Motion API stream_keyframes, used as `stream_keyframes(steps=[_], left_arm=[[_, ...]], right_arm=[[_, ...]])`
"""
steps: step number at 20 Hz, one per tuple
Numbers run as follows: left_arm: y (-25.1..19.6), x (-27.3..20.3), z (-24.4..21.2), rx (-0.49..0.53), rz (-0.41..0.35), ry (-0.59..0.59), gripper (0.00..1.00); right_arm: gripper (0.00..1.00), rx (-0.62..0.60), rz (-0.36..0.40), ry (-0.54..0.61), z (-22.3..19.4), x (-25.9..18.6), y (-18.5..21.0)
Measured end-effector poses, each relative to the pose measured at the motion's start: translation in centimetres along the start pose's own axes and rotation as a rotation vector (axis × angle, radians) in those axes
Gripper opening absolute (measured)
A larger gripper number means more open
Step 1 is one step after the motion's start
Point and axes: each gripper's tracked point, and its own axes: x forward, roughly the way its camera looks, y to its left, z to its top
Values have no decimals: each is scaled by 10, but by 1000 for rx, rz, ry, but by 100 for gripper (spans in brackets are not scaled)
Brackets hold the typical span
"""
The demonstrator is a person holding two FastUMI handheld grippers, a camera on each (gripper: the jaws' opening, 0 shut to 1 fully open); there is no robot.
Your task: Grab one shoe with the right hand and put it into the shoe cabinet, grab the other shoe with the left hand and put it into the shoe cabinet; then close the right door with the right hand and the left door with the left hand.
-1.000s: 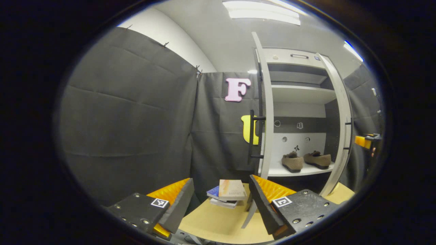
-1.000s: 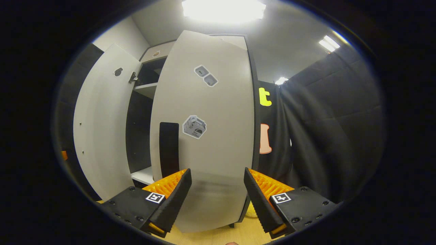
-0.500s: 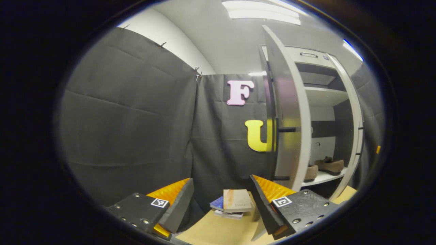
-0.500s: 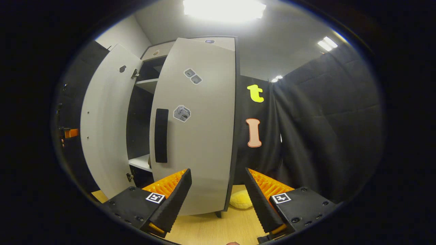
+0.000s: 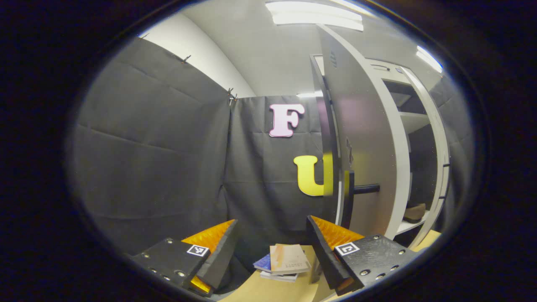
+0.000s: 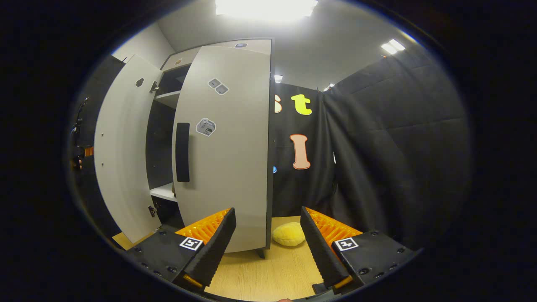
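In the left gripper view my left gripper (image 5: pixel 270 251) is open and holds nothing. The cabinet's left door (image 5: pixel 365 134) stands partly swung in, just beyond my right finger; its black handle (image 5: pixel 366 188) sticks out. Past its edge, part of one brown shoe (image 5: pixel 415 212) lies on the white shelf (image 5: pixel 405 227). In the right gripper view my right gripper (image 6: pixel 268 247) is open and empty. The right door (image 6: pixel 226 147), with its black handle (image 6: pixel 182 152), stands ajar a short way ahead of it. The left door (image 6: pixel 121 147) shows beyond it.
A small stack of books (image 5: pixel 283 262) lies on the wooden floor between my left fingers. A yellow plush lump (image 6: pixel 288 233) sits on the floor by the right door's foot. The other gripper (image 6: pixel 82 152) peeks out at the far left. Black cloth walls close in both sides.
The left door has swung inward and now hides one shoe and most of the other. The right door has moved away from my right gripper, uncovering the yellow lump and more wall.
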Motion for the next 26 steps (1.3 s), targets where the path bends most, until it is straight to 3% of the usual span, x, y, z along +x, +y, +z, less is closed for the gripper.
stream_keyframes(steps=[5,6,7,15,23,26], left_arm=[[-29,-8,-6,-82,-77,23,99],[-38,-11,-3,-79,-89,14,93],[-45,-15,0,-70,-95,5,99],[-90,-24,5,-50,-137,-23,99],[-151,-16,10,-52,-207,-48,88],[-185,-9,9,-78,-239,-51,99]], right_arm=[[98,14,18,8,-5,0,8],[98,15,26,10,-6,0,9],[98,11,31,12,-8,1,11],[98,31,24,24,-13,-1,3],[98,19,4,26,-15,-1,-8],[98,12,-19,32,-18,-2,-18]])
